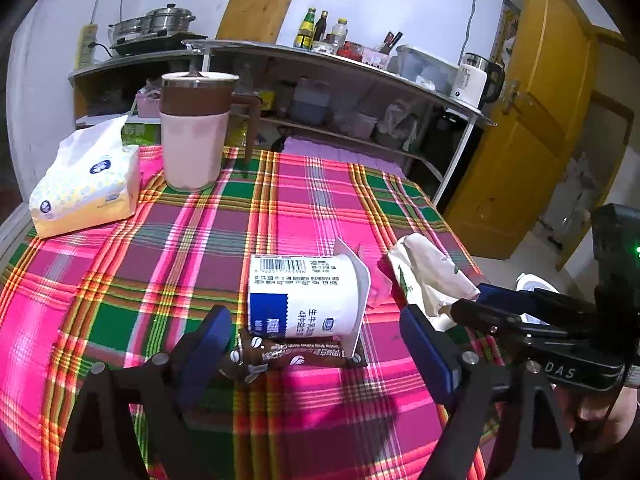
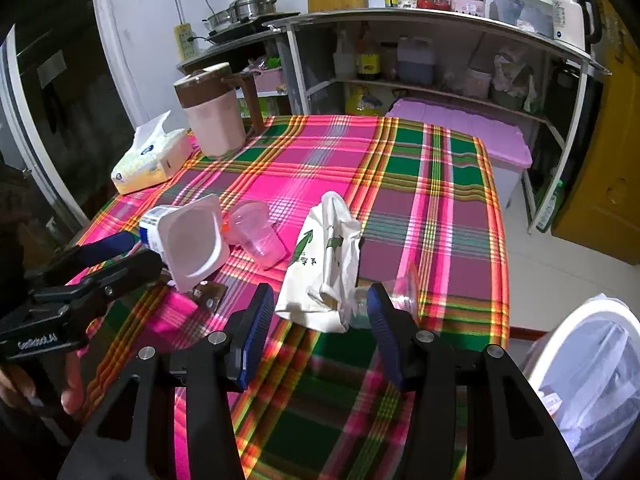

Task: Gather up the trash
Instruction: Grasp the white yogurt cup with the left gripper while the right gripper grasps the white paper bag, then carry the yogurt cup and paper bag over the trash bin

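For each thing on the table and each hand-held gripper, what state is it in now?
Yogurt cup: on its side, empty, over the brown wrapper.
Clear plastic cup: tipped over, empty.
White paper bag: crumpled.
Jug: upright, lid on.
Tissue pack: opened.
Left hand-held gripper: open.
Right hand-held gripper: open.
Trash bin: open, lined.

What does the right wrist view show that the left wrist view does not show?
Only the right wrist view shows the white bin with a clear liner and the clear pink plastic cup. Only the left wrist view shows the white yogurt cup's barcode label. Both show the crumpled white paper bag, brown wrapper and plaid tablecloth.
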Demonstrator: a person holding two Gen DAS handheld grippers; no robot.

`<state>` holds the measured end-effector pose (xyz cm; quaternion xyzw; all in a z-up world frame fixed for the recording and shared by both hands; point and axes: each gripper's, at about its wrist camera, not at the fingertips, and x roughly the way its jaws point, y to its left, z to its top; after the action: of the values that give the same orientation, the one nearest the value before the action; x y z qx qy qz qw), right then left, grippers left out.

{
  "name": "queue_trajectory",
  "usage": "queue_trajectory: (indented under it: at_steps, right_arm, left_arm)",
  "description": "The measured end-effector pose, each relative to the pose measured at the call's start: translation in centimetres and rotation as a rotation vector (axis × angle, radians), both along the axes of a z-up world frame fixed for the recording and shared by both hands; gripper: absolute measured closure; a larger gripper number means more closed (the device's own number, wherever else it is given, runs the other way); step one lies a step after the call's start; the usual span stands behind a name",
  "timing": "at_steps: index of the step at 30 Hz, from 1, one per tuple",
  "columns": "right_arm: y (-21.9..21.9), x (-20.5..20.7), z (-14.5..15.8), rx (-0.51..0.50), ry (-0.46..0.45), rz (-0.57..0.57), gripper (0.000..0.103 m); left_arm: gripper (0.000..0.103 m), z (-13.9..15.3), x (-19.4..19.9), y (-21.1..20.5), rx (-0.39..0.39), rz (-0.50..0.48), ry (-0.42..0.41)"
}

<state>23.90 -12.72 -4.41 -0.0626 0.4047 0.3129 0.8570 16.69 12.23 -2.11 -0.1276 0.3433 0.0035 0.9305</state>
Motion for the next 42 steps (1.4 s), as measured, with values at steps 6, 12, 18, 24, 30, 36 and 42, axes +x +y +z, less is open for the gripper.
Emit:
queue_trajectory:
  at_steps: [6, 12, 18, 24, 30, 36, 42]
  right_arm:
    - [0.4, 0.5, -0.4, -0.013, -0.005, 0.000, 0.071]
    - [0.5, 0.7, -0.6, -0.011, -0.005, -0.003, 0.084]
    - [0.3, 0.5, -0.2, -0.003, -0.018, -0.005, 0.089]
    - [-0.1, -0.1, 0.4, 0.008, -0.034, -0.006, 0.090]
    - [-0.6, -1.0, 1.2, 0.022, -0.051, -0.003, 0.090]
    - [-1.4, -2.0, 2.1, 0.040, -0.065, -0.005, 0.090]
    - [-2.4, -3.6, 3.2, 0.059, -0.082, -0.010, 0.090]
  left_arm:
    - [0.018, -0.5, 1.0, 0.0, -0.011, 0.017, 0.032]
    - [0.034, -0.8, 1.7, -0.1, -0.007, 0.029, 0.052]
    - [0.037, -0.8, 1.5, -0.4, 0.014, 0.030, 0.039]
    - [0.038, 0.1, 0.8, -0.6, 0.041, 0.056, -0.002]
    - [0.038, 1.2, 0.0, -0.9, 0.050, 0.057, -0.026]
    - [0.038, 2.1, -1.2, -1.6, 0.055, 0.046, -0.044]
    - [0.038, 3.0, -2.5, -2.8, 0.058, 0.027, -0.056]
